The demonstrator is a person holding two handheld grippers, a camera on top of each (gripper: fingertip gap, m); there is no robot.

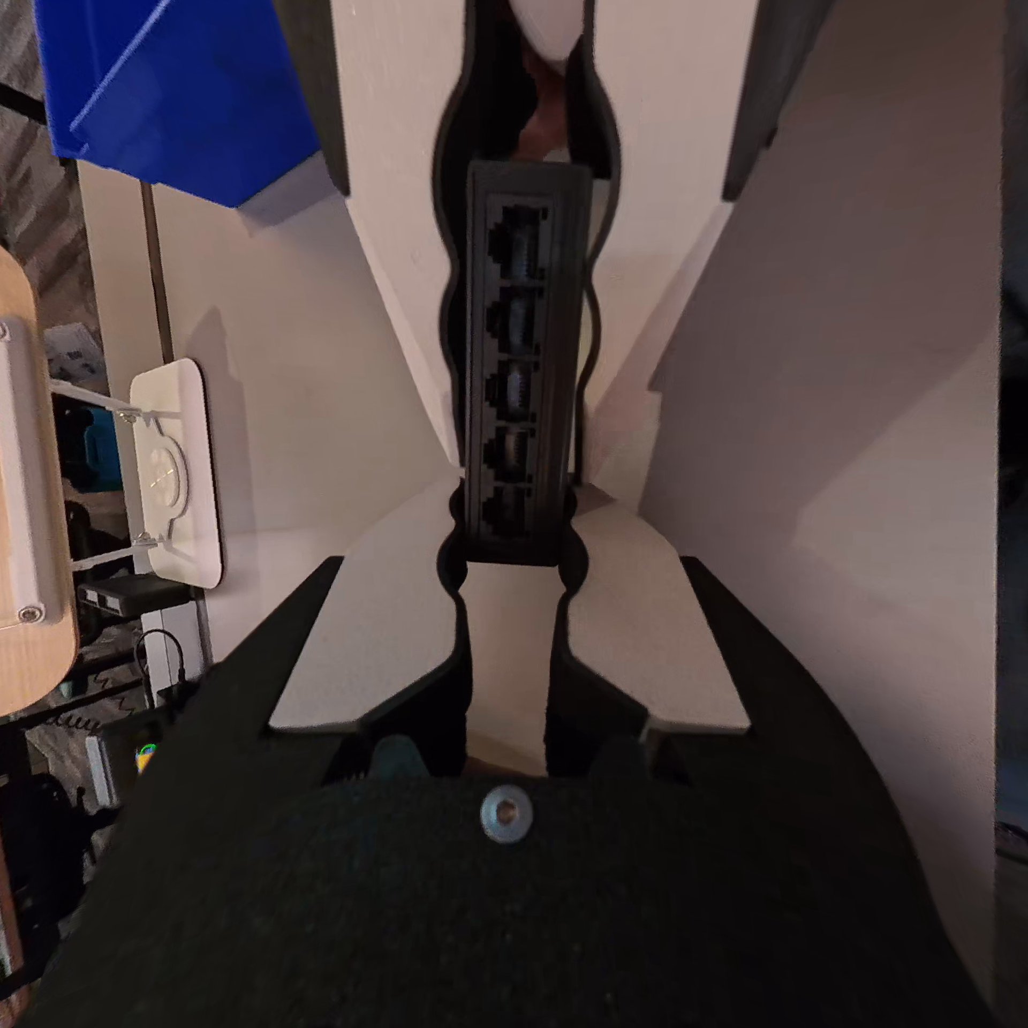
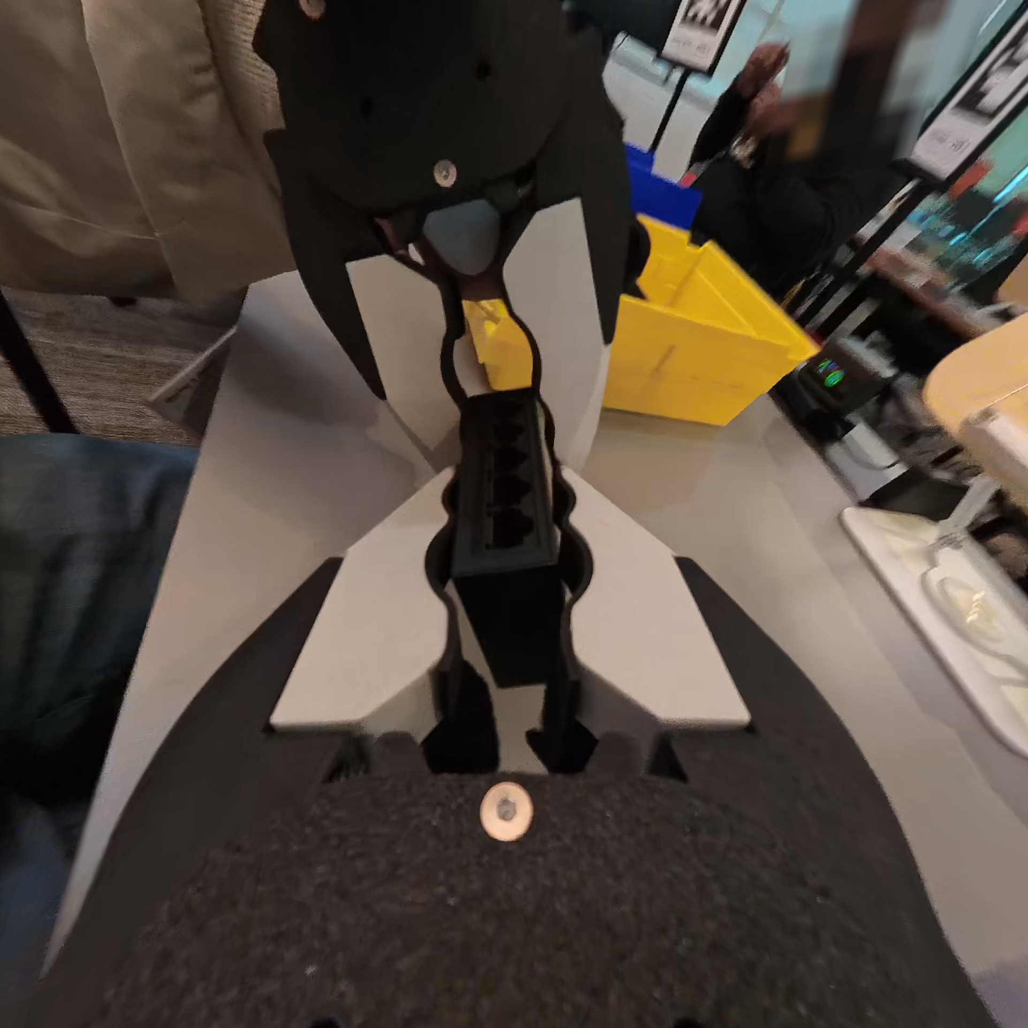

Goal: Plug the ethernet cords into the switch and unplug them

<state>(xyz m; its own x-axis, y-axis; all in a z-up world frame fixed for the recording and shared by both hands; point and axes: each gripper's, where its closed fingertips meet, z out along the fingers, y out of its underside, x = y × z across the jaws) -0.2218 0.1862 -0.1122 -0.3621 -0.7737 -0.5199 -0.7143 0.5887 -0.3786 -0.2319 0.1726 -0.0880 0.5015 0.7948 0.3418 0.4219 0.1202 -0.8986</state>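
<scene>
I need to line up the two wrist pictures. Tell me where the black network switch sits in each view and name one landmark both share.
Left wrist view: the switch stands at centre, its five empty ports facing the camera, clamped at both ends by the two grippers.
Right wrist view: the switch sits at centre, seen obliquely, ports angled upward.
Shared landmark: the blue bin.

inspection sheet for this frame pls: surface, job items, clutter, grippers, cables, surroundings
Surface: pale table, mostly bare.
Job's things: black switch held off the table between both grippers, five ports, all empty.
Clutter: yellow bin, blue bin, white tray.
Grippers: left gripper shut on one end of the switch, right gripper shut on the other.
Cables: no ethernet cords seen.
Surroundings: person in the background, blurred; carpet floor.
</scene>
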